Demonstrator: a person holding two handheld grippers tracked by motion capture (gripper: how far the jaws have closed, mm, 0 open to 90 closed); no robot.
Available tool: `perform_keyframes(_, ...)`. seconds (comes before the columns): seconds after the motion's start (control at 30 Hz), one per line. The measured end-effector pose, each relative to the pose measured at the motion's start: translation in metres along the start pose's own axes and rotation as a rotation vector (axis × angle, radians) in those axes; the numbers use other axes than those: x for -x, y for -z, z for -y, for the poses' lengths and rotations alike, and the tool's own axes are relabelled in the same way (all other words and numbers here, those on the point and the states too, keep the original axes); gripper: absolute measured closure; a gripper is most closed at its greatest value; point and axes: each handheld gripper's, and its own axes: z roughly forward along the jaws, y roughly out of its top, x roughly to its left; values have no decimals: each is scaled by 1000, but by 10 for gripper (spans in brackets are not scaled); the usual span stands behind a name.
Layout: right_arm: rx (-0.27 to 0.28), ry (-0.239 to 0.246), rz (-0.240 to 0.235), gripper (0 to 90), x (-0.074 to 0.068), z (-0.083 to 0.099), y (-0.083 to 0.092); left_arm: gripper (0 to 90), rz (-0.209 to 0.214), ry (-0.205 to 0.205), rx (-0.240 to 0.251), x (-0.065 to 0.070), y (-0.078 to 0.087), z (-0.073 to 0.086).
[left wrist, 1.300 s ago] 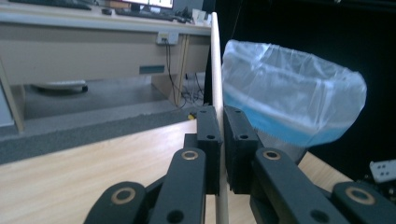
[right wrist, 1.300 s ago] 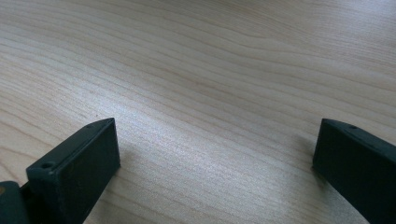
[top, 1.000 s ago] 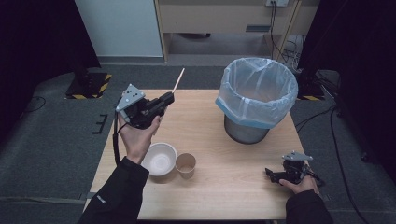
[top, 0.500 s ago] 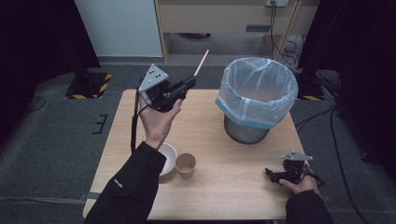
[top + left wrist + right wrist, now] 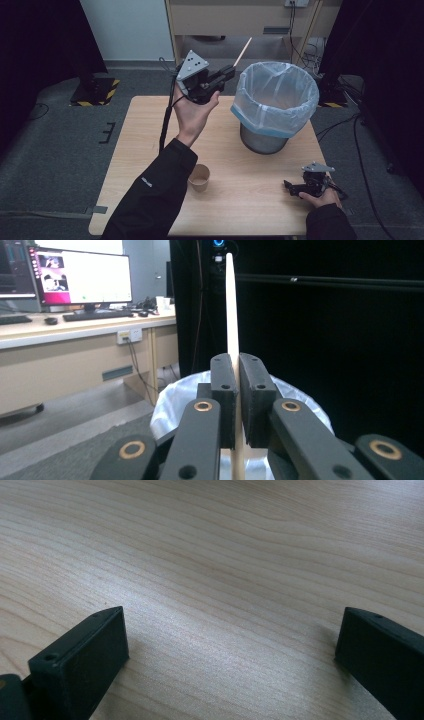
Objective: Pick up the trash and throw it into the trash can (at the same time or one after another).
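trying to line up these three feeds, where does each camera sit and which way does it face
High view: above the person's side, facing forward and down on the table; both forearms, left gripper, right gripper.
Left gripper view: on the raised left gripper, looking level along its shut jaws past a wooden stick.
Right gripper view: low, facing the tabletop between open jaws.
Shared: high and left views both show the stick and lined bin.

The high view looks forward and down on the whole surface (image 5: 250,200) from the person's side. The left gripper view rides level and faces the bin (image 5: 170,400) close by, a desk behind; the high view shares that bin (image 5: 275,100). The right gripper view sits very low, looking closely along the bare surface (image 5: 225,555).
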Motion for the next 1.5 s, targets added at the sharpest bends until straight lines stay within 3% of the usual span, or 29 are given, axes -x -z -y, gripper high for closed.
perform_keyframes(0.3, -1, -3, -1, 8, 0, 0, 0, 855, 10, -5, -2, 7, -23, -8)
perform_keyframes(0.73, -3, -1, -1, 8, 0, 0, 0, 855, 1, 8, 2, 3, -53, -15)
perform_keyframes(1.0, -3, 0, -1, 8, 0, 0, 0, 855, 3, -16, -2, 10, -79, -20)
perform_keyframes(1.1, -3, 0, -1, 8, 0, 0, 0, 855, 13, 0, -7, 13, -91, -19)
perform_keyframes(1.5, -3, 0, -1, 8, 0, 0, 0, 855, 23, -22, -25, 23, -137, -13)
